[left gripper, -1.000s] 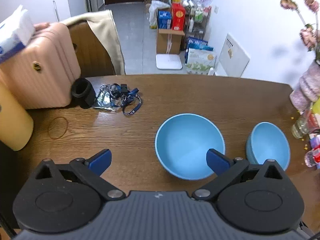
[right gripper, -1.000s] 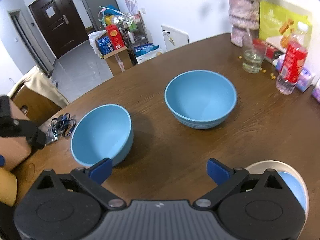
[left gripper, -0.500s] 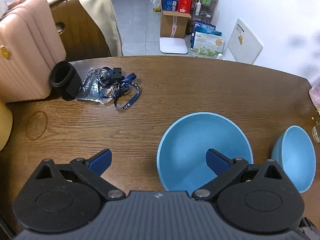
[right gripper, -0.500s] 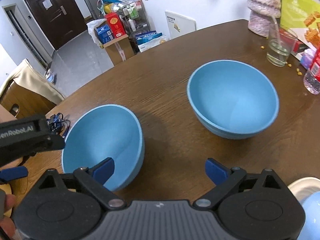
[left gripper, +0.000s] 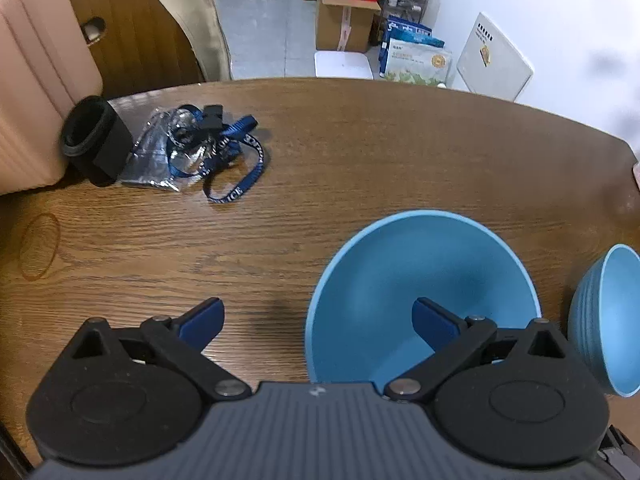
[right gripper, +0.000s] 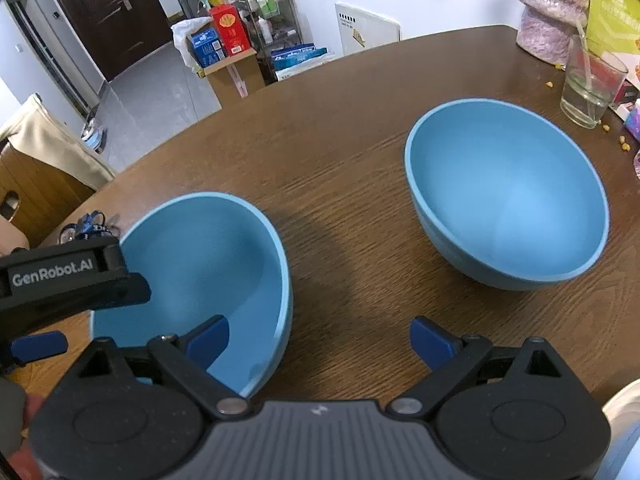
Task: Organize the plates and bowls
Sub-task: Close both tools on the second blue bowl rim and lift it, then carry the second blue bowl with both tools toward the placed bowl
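Two blue bowls stand on the brown wooden table (left gripper: 360,152). The nearer bowl (left gripper: 420,272) lies under my left gripper (left gripper: 318,316), which is open: its right finger hangs over the bowl's inside, its left finger is outside, and the left rim lies between them. The second bowl (left gripper: 608,320) is at the right edge. In the right wrist view my right gripper (right gripper: 320,338) is open and straddles the right rim of that nearer bowl (right gripper: 208,264), left finger inside. The other bowl (right gripper: 508,200) stands apart at the right. The left gripper's black housing (right gripper: 68,280) covers the nearer bowl's left side.
A black cuff (left gripper: 96,140), a blue lanyard with a plastic bag (left gripper: 224,152) and a pink suitcase (left gripper: 32,80) sit at the table's far left. A glass (right gripper: 592,80) and a pink vase (right gripper: 552,12) stand far right. A white plate's rim (right gripper: 624,412) shows bottom right.
Both grippers have come down and forward onto the same bowl, one from each side, still open. The bowls have not moved.
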Action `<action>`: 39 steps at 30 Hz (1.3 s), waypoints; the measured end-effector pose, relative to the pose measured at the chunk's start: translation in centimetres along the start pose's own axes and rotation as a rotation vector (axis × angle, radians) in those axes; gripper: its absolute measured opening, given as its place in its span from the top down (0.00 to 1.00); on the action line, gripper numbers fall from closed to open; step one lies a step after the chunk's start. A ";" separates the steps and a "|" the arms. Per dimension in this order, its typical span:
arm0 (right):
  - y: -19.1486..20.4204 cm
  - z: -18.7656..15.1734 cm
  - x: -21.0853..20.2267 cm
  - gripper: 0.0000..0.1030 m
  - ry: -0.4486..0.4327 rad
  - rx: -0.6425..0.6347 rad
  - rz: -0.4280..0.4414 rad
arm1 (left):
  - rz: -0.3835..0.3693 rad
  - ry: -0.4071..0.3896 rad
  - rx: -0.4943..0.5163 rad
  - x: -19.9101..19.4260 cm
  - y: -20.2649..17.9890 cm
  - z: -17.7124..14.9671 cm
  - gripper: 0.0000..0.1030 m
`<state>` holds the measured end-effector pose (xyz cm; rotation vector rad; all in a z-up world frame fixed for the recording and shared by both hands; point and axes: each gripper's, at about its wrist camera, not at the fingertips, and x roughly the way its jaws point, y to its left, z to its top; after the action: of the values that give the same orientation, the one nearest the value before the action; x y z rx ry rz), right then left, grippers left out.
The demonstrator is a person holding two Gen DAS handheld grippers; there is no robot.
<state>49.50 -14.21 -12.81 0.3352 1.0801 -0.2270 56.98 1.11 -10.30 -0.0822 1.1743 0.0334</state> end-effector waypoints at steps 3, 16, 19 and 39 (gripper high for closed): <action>0.0 0.0 0.5 0.09 0.006 0.003 -0.003 | -0.004 0.011 0.003 0.7 -0.2 0.0 0.02; 0.4 -0.2 3.1 0.35 0.027 0.003 -0.004 | -0.059 0.074 0.004 3.1 -0.2 0.0 0.30; 0.6 -0.1 3.5 0.45 0.015 0.000 -0.003 | -0.079 0.084 0.007 3.6 -0.2 0.0 0.40; -0.3 -0.6 2.2 0.90 -0.049 0.042 0.075 | -0.127 0.095 0.014 3.2 -0.5 -0.7 0.75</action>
<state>49.89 -14.33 -15.13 0.4051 1.0140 -0.1900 57.56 0.48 -13.51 -0.1469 1.2623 -0.0919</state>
